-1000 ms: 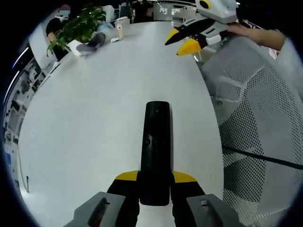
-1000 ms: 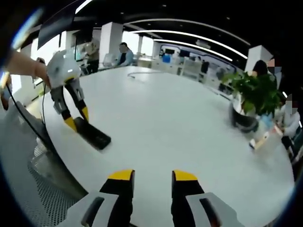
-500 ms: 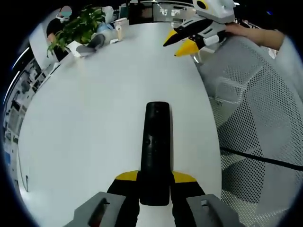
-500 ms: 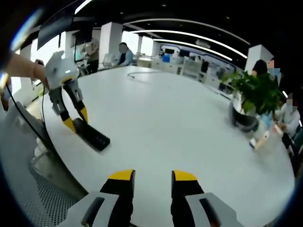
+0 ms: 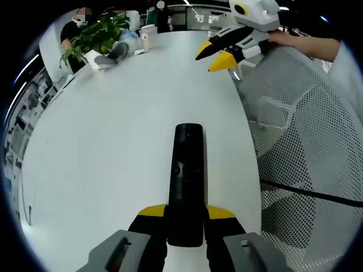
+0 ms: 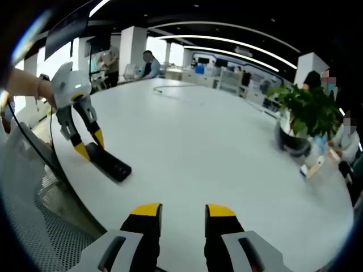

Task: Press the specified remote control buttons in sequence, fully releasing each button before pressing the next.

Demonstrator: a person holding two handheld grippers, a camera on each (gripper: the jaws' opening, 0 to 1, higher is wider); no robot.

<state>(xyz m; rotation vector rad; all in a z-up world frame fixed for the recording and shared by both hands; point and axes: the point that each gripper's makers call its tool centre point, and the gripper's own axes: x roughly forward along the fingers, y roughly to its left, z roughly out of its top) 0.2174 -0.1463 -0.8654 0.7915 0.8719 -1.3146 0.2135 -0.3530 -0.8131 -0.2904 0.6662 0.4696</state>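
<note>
A long black remote control (image 5: pixel 186 175) lies lengthwise between the yellow-tipped jaws of my left gripper (image 5: pixel 185 213), which is shut on its near end over the white table (image 5: pixel 113 130). In the right gripper view the same remote (image 6: pixel 109 161) rests near the table's left edge with the left gripper (image 6: pixel 91 146) clamped on it. My right gripper (image 6: pixel 182 212) hovers open above the white table (image 6: pixel 215 147), with nothing between its fingers. It also enters the left gripper view at the top right as the right gripper (image 5: pixel 212 55), well beyond the remote.
A potted green plant (image 5: pixel 93 34) and small items stand at the table's far end, and the plant (image 6: pixel 303 116) is at the right. A grey mesh chair (image 5: pixel 300 141) borders the table edge. A hand (image 5: pixel 306 41) holds the right gripper. People sit in the background.
The right gripper has drifted slightly in the left gripper view. The left gripper still holds the remote in the same place.
</note>
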